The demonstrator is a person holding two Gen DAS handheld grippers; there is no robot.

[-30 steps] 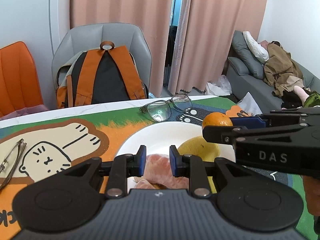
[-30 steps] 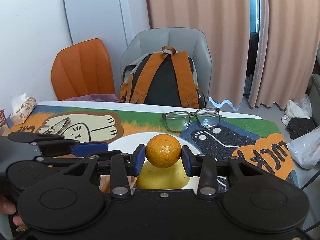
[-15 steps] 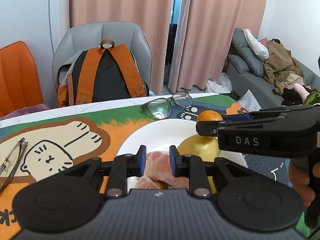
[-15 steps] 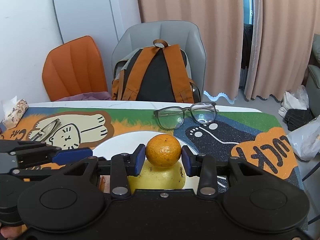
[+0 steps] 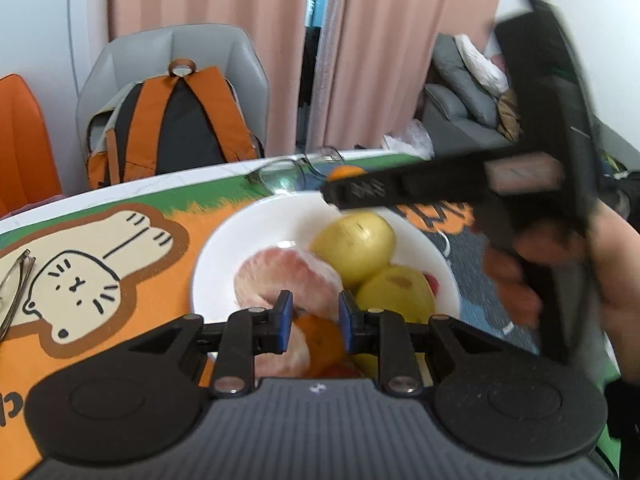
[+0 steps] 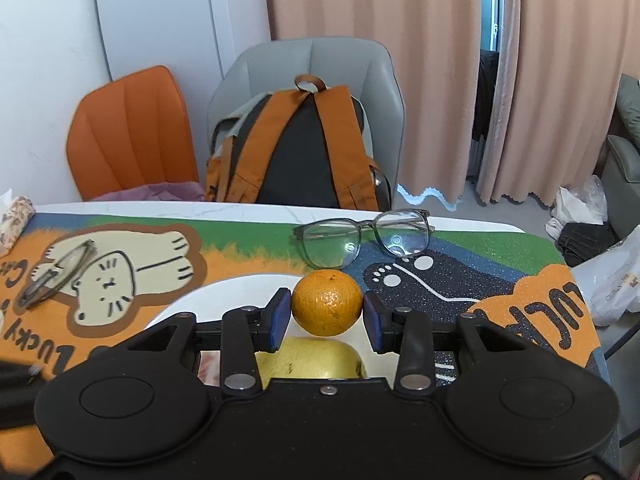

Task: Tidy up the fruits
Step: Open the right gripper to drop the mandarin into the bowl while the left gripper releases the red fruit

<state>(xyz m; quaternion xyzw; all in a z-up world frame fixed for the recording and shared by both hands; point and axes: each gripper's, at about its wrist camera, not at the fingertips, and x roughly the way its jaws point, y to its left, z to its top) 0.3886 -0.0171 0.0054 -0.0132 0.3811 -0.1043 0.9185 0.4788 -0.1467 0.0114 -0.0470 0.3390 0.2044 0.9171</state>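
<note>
Between the right tongs (image 6: pixel 326 316) sits the orange (image 6: pixel 326 303).

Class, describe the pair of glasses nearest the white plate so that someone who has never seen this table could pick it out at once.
Start at the table's cartoon mat and find the white plate of fruit. Just beyond the plate's far rim, near the white footprints, lies a pair of glasses resting open. Its thick grey frame and big round lenses set it apart from the thin-rimmed folded pair lying on the cartoon cat.

A white-edged surface (image 6: pixel 248 211) carries a cartoon cat mat (image 6: pixel 240 258). On the mat lie a white plate (image 5: pixel 256 232) of fruit, open glasses (image 6: pixel 362 242) beyond it and folded glasses (image 6: pixel 60 272) at left.
</note>
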